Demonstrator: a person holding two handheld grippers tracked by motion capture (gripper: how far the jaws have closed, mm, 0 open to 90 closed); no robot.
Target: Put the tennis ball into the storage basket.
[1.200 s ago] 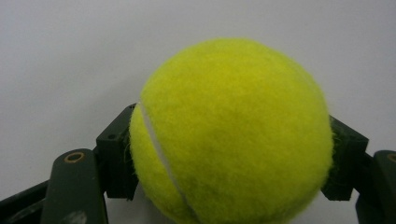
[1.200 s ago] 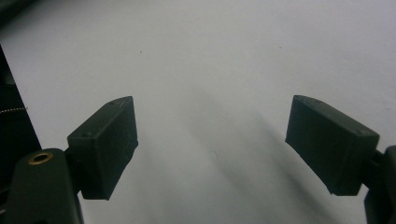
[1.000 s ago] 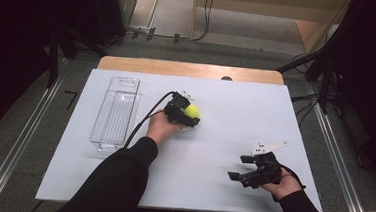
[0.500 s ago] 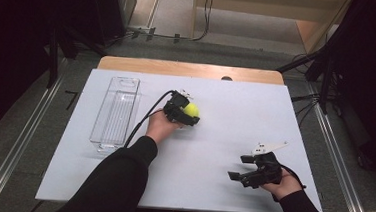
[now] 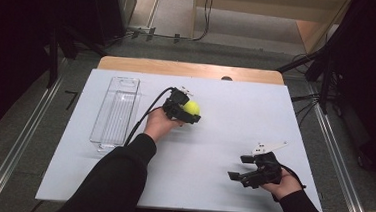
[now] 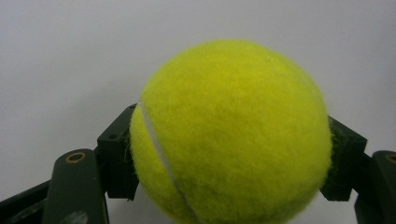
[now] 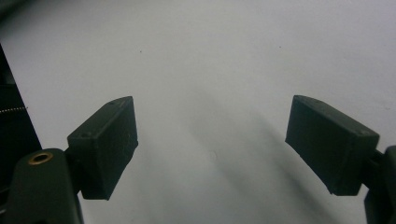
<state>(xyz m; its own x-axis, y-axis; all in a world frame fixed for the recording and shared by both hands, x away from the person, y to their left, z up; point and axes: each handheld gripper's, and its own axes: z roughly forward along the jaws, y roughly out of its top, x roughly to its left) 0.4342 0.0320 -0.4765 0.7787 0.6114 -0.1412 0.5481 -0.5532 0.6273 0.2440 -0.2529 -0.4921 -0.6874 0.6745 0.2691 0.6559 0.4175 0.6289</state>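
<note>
A yellow-green tennis ball point(image 5: 192, 107) is near the middle of the white table point(image 5: 213, 148), clamped in my left gripper point(image 5: 190, 111). In the left gripper view the tennis ball point(image 6: 231, 133) bulges between both black pads, which press its sides; my left gripper point(image 6: 229, 158) is shut on it. At the front right of the table my right gripper point(image 5: 239, 167) rests in the person's hand, jaws wide apart. The right gripper view shows my right gripper point(image 7: 212, 140) open over bare white surface, nothing between its pads.
A clear plastic tray point(image 5: 116, 112) lies lengthwise at the table's left, with nothing visible inside. A wooden strip point(image 5: 188, 69) borders the far edge. Metal rails run along both sides of the table. Black cables trail from each gripper.
</note>
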